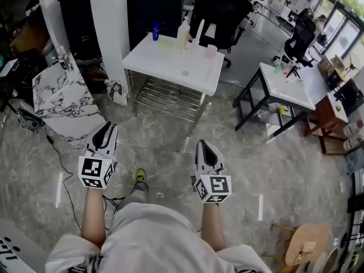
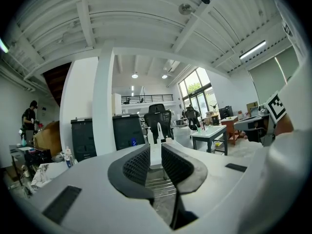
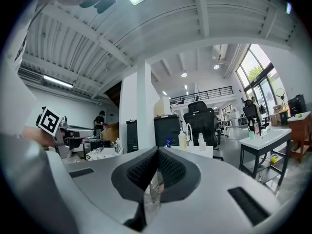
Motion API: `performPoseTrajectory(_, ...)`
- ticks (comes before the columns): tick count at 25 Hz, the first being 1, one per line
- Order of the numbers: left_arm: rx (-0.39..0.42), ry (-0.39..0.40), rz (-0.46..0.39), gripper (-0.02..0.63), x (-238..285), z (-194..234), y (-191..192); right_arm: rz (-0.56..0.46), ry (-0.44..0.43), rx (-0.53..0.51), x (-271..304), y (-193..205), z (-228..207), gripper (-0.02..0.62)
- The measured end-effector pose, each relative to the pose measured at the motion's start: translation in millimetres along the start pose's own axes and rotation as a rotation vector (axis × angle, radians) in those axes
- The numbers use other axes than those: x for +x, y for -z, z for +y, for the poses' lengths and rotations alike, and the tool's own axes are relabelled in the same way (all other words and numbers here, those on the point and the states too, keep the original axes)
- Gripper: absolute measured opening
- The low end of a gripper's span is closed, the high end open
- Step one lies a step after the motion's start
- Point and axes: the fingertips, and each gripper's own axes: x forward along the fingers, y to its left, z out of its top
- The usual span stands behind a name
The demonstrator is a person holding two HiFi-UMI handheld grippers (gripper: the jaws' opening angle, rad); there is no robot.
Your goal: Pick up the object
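A white table (image 1: pixel 196 73) stands ahead of me across the grey floor. On it are a small blue bottle (image 1: pixel 155 31), two white bottles (image 1: pixel 183 36) and a pale pink cup (image 1: pixel 211 51). My left gripper (image 1: pixel 103 136) is held low over the floor, well short of the table, with its jaws a little apart and nothing between them. The left gripper view shows the gripper (image 2: pixel 156 152) framing the white bottles (image 2: pixel 158 130) far off. My right gripper (image 1: pixel 205 149) hovers level with it. In the right gripper view its pads meet on nothing (image 3: pixel 157 155), with the bottles (image 3: pixel 183 139) beyond.
A white pillar (image 1: pixel 108 27) and a leaning marble slab (image 1: pixel 60 98) stand to the left. A black-framed desk (image 1: pixel 284 84) is at the right, with office chairs (image 1: pixel 219 4) behind the table. A wooden stool (image 1: pixel 307 244) sits at lower right. A cable (image 1: pixel 62 169) trails on the floor.
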Motion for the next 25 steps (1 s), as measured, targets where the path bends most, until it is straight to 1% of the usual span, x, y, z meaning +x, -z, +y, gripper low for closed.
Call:
performPoseTrajectory(6, -0.002, 0.024, 0.01, 0.064, 58, 33, 11, 0.004, 0.018, 0.006, 65, 0, -9, 0.003)
performPoseTrajectory(13, -0.02, 0.063, 0.022, 0.064, 153, 103, 11, 0.03, 0.056, 0.009, 171, -8, -13, 0.003)
performPoseTrajectory(19, -0.029, 0.118, 0.036, 0.064, 236, 165, 15, 0.042, 0.094, 0.0, 269, -20, -11, 0.003)
performPoseTrajectory(22, -0.032, 0.147, 0.034, 0.064, 269, 193, 19, 0.043, 0.116, -0.006, 310, -22, -8, 0.003)
performPoseTrajectory(25, -0.02, 0.169, 0.027, 0.064, 298, 213, 21, 0.042, 0.134, -0.006, 342, -24, -8, 0.003)
